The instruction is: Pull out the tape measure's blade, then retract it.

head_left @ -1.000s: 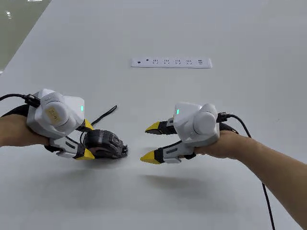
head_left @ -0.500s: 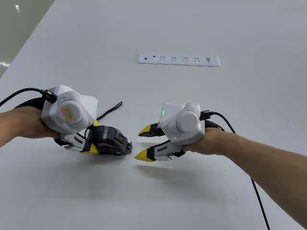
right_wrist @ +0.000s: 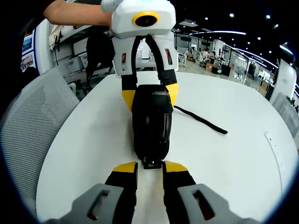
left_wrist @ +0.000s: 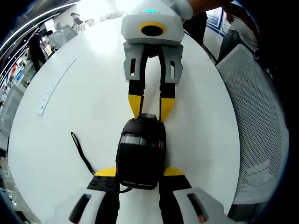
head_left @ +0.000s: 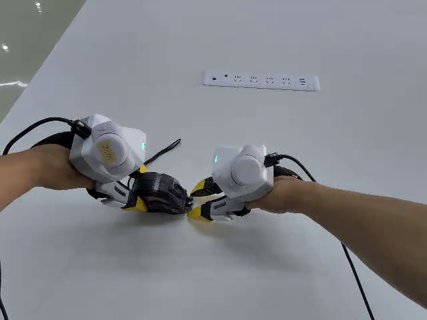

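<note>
**Q:** Where is the tape measure (head_left: pixel 160 192)?

**A:** On the white table (head_left: pixel 267 267), clamped in the left gripper (head_left: pixel 140 188). Its strap (head_left: pixel 163 152) trails far-left, and a power strip (head_left: pixel 261 81) lies beyond.

**Q:** And the right gripper (head_left: pixel 197 199)?

**A:** Its 2 tips, narrowly parted, flank the blade hook (right_wrist: pixel 152 163). Whether they pinch it cannot be told.

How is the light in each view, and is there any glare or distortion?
Head view: even light, sharp, soft shadows on the table. Left gripper view: fisheye bend, glare whitens the far table. Right gripper view: fisheye bend, tape measure sharp, bright ceiling lamps.
</note>
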